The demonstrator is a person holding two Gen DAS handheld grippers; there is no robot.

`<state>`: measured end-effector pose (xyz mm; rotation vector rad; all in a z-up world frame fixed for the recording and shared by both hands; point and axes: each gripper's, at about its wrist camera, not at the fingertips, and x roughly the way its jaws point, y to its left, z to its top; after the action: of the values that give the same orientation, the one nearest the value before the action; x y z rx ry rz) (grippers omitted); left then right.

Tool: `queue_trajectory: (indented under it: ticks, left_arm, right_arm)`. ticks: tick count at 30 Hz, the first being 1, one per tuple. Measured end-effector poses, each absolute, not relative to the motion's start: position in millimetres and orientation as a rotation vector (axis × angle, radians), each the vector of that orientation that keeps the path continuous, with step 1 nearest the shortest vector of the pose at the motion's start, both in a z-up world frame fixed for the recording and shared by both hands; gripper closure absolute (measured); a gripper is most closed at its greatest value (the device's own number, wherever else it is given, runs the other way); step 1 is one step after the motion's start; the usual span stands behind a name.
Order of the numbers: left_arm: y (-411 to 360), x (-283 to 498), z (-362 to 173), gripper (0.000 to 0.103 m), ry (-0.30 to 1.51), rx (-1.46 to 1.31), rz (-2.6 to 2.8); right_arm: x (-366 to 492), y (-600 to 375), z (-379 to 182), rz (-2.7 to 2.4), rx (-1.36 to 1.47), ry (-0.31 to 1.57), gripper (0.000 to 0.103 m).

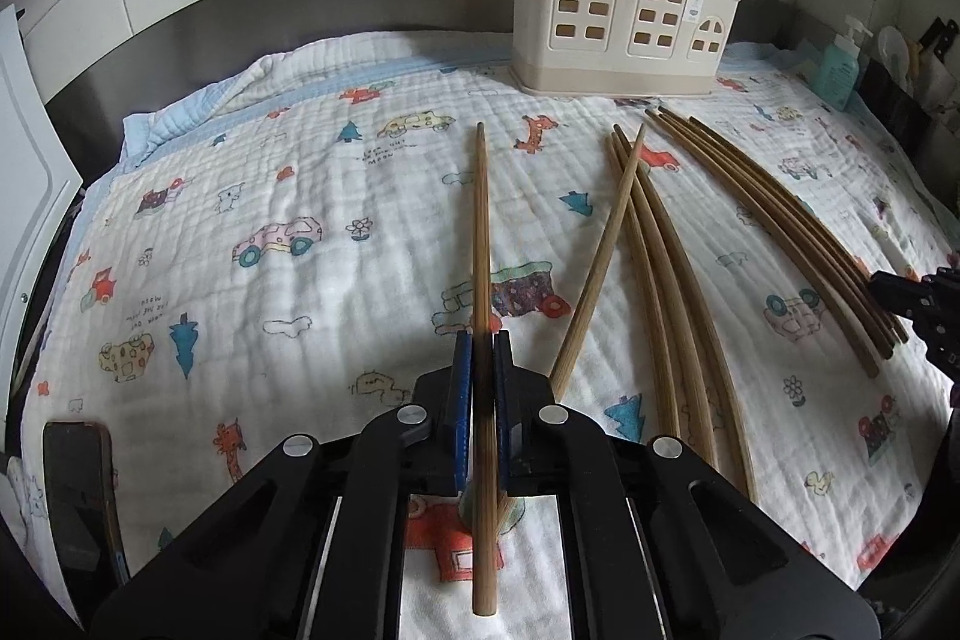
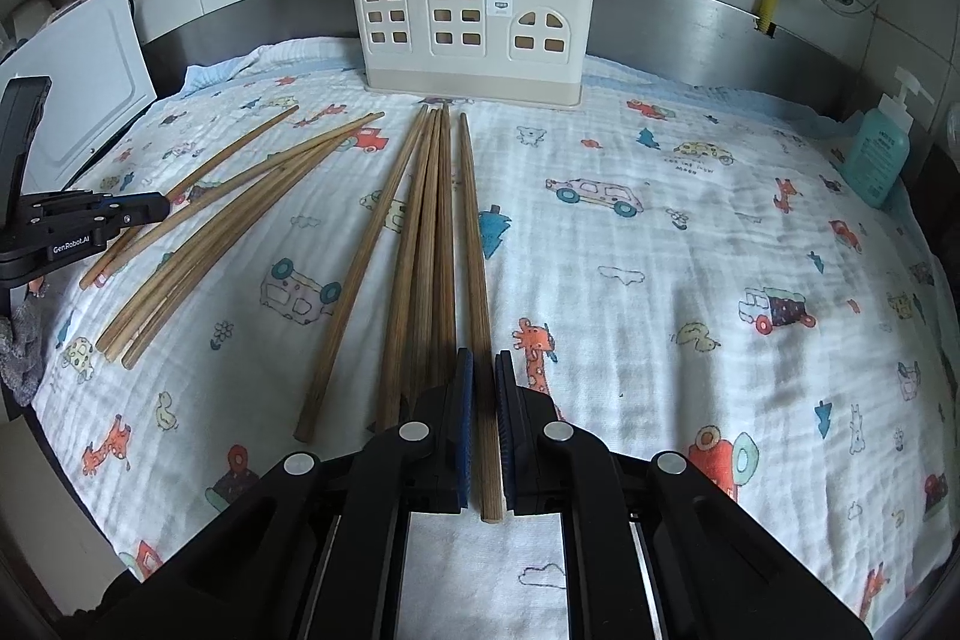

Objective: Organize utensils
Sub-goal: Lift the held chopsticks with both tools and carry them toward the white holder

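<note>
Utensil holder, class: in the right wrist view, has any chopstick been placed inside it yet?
No. The utensil holder shows nothing sticking up above its rim, and all the chopsticks lie on the cloth in front of it.

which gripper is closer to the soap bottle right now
Right. The right gripper sits mid-cloth, with the soap bottle ahead to its right; the left gripper is farther left, beyond the chopsticks.

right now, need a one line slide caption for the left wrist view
Left gripper clamps one wooden chopstick above the cartoon-print cloth, facing the beige utensil holder.
</note>
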<state>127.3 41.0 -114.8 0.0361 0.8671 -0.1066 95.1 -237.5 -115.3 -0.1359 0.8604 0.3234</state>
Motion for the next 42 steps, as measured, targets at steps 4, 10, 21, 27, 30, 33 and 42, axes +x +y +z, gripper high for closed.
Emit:
queue_trajectory:
  ticks: [4, 10, 21, 27, 30, 33, 42]
  left_arm:
    - [42.5, 121.8, -104.7, 0.098, 0.850, 0.022, -0.117]
    - [42.7, 112.5, -87.4, 0.098, 0.813, -0.016, -0.141]
    - [46.3, 110.1, -68.1, 0.098, 0.794, -0.079, -0.170]
    - [43.9, 111.0, -53.1, 0.098, 0.780, -0.093, -0.206]
    - [39.6, 112.6, -43.3, 0.098, 0.766, -0.070, -0.213]
    - [35.2, 117.5, -44.7, 0.098, 0.800, -0.054, -0.226]
    - [22.1, 130.7, -69.1, 0.098, 0.928, -0.014, -0.252]
  right_arm:
    - [87.8, -236.2, -105.6, 0.323, -0.130, 0.835, 0.096]
    - [79.4, -236.9, -76.9, 0.320, -0.114, 0.752, 0.096]
    - [76.2, -238.5, -32.2, 0.327, -0.060, 0.636, 0.096]
    - [78.2, -235.9, -17.4, 0.336, -0.047, 0.600, 0.096]
    - [80.0, -234.2, -10.7, 0.340, -0.044, 0.583, 0.096]
    - [81.0, -233.1, -5.9, 0.344, -0.038, 0.570, 0.096]
    - [80.3, -232.2, 1.5, 0.350, -0.032, 0.549, 0.096]
